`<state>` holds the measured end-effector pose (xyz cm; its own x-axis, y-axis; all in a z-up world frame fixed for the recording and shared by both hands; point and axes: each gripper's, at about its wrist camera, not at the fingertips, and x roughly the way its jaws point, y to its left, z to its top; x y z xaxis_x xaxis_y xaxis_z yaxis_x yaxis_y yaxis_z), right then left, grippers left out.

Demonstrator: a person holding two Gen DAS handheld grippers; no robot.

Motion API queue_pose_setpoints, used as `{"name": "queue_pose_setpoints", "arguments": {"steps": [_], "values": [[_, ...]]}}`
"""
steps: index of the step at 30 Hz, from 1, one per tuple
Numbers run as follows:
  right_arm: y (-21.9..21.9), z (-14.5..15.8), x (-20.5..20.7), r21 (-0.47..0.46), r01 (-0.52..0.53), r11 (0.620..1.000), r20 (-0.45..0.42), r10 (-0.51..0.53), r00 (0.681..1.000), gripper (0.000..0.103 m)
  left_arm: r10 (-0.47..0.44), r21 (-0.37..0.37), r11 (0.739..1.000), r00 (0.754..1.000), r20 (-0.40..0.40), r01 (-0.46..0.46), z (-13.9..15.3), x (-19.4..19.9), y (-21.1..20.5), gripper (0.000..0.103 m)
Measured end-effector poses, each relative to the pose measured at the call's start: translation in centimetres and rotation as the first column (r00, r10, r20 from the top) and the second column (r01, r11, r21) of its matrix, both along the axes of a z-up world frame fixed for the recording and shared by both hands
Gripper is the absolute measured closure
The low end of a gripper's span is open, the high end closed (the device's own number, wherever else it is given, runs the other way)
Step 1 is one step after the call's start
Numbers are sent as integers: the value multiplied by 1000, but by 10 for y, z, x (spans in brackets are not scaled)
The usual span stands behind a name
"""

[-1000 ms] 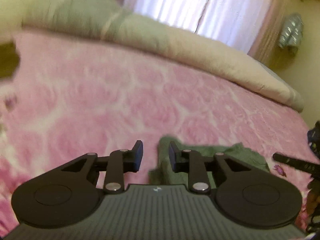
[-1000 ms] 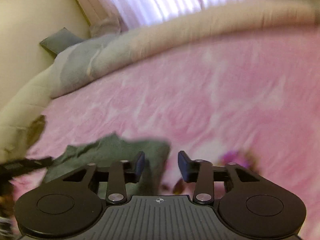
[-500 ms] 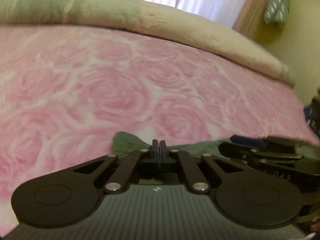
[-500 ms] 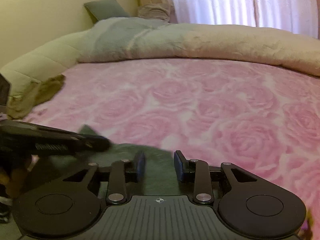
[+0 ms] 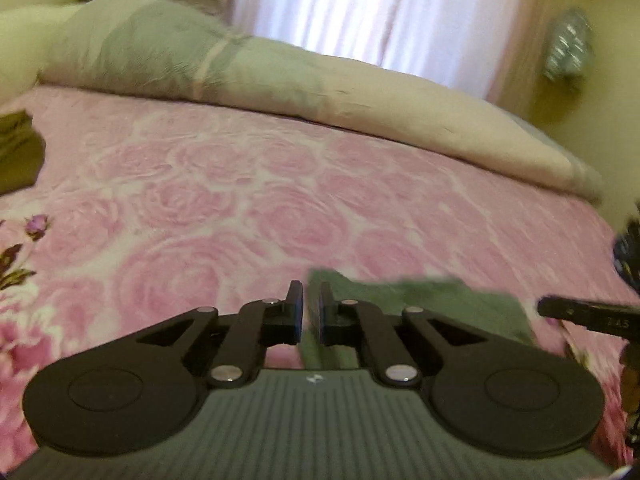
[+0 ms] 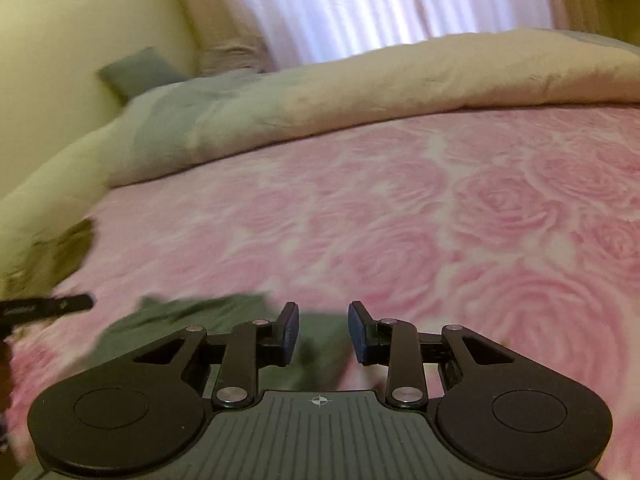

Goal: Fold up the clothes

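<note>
Lying crosswise, green garment (image 5: 420, 300)

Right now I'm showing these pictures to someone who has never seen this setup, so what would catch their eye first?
Probably the pink rose-patterned bedspread, which fills most of both views, with a pale rolled duvet along its far edge below bright curtains. Next, the dark green garment lying flat on the bedspread at the near edge. The left hand-held gripper and right hand-held gripper sit over it, both open and gripping nothing.
</note>
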<state>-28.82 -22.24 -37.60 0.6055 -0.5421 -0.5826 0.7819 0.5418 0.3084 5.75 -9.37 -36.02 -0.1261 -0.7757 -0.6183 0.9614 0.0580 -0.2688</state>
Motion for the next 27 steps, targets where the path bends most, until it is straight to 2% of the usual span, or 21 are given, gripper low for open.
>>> {"name": "queue_pose_setpoints", "arguments": {"steps": [4, 6, 8, 9, 11, 12, 14, 15, 17, 18, 19, 20, 21, 22, 24, 25, 26, 27], "values": [[64, -8, -1, -37, -82, 996, -98, 78, 992, 71, -87, -13, 996, 996, 26, 87, 15, -30, 53, 99], [96, -12, -1, -53, -124, 991, -148, 115, 982, 71, -77, 13, 997, 996, 32, 77, 1, -41, 77, 98], [128, -16, -2, -66, -167, 984, -198, 151, 968, 71, -18, 63, 998, 1000, 25, 17, -20, -42, 95, 98], [144, -18, -2, -72, -188, 979, -223, 168, 960, 71, 28, 55, 998, 1000, 9, -29, -27, -39, 108, 100], [163, -26, -11, -68, -187, 980, -257, 164, 952, 71, 89, 41, 995, 995, -52, -87, -25, -33, 126, 100], [166, -27, -19, -60, -173, 983, -244, 154, 957, 71, 118, 36, 993, 989, -84, -115, -23, -30, 135, 101], [170, -24, -34, -21, -141, 990, -217, 133, 967, 71, 163, 54, 986, 982, -94, -159, -18, -29, 148, 101], [170, -21, -39, -9, -123, 992, -214, 118, 970, 71, 190, 61, 981, 979, -72, -185, -14, -31, 156, 100], [171, -16, -48, 5, -86, 996, -228, 85, 970, 71, 231, 61, 972, 968, -97, -225, -9, -28, 174, 100], [172, -14, -52, 3, -66, 998, -239, 65, 969, 71, 251, 61, 968, 962, -111, -245, -6, -26, 183, 97], [172, -12, -58, 4, -43, 999, -233, 43, 972, 71, 278, 71, 960, 942, -185, -270, -6, -21, 192, 90], [171, -10, -66, 16, -25, 1000, -208, 27, 978, 71, 305, 84, 952, 915, -264, -294, -7, -15, 201, 78], [170, -8, -74, 40, -5, 999, -169, 12, 986, 71, 333, 99, 942, 863, -379, -320, -13, -9, 210, 74], [168, -8, -82, 84, 13, 996, -105, -4, 994, 71, 346, 111, 936, 810, -473, -335, -19, -4, 216, 74], [163, -7, -98, 175, 41, 984, 21, -45, 999, 70, 356, 137, 927, 702, -617, -350, -35, 1, 224, 74], [160, -7, -105, 219, 50, 974, 77, -68, 995, 65, 360, 141, 923, 676, -643, -358, -38, 1, 224, 73], [157, -8, -109, 258, 57, 965, 119, -91, 989, 48, 365, 145, 919, 652, -664, -366, -41, 0, 224, 72], [153, -8, -113, 285, 62, 957, 154, -110, 982, 40, 365, 140, 917, 647, -670, -372, -43, -2, 223, 71]]}}
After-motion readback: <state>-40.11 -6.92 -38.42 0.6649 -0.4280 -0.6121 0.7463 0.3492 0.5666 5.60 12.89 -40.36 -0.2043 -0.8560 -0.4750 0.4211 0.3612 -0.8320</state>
